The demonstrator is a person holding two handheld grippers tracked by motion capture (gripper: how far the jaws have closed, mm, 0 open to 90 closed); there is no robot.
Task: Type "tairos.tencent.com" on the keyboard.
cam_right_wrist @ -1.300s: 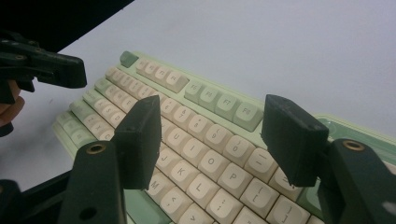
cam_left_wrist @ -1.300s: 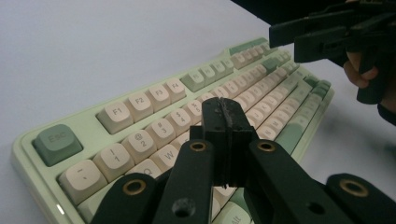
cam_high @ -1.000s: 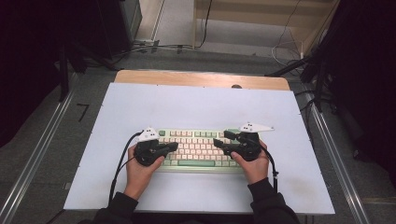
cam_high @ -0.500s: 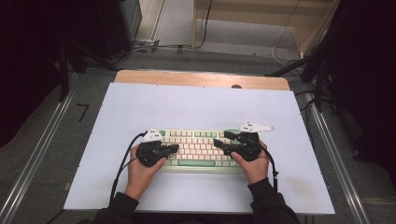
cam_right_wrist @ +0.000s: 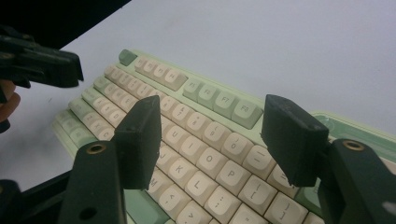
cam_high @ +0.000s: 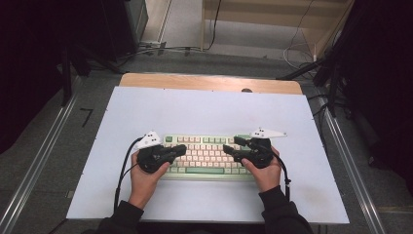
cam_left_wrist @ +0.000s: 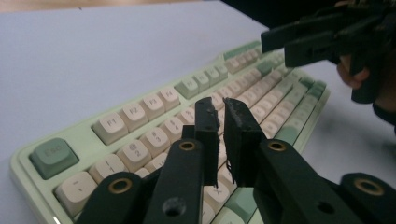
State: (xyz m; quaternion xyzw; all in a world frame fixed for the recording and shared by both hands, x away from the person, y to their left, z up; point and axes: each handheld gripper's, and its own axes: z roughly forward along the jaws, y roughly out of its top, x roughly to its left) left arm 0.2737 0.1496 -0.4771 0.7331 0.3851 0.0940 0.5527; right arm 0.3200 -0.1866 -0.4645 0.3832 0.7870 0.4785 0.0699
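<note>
Above the keyboard [cam_high: 207, 153], both grippers hover.

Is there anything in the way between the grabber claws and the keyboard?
No. Nothing visible sits between them: the left gripper and right gripper both hover right over the keyboard keys.

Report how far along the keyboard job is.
Done: both grippers are over the keyboard. In hand: the left gripper, jaws nearly closed and empty, hovers above the left keys; the right gripper hangs open over the right keys. Left: no press or grip is visible yet.
</note>
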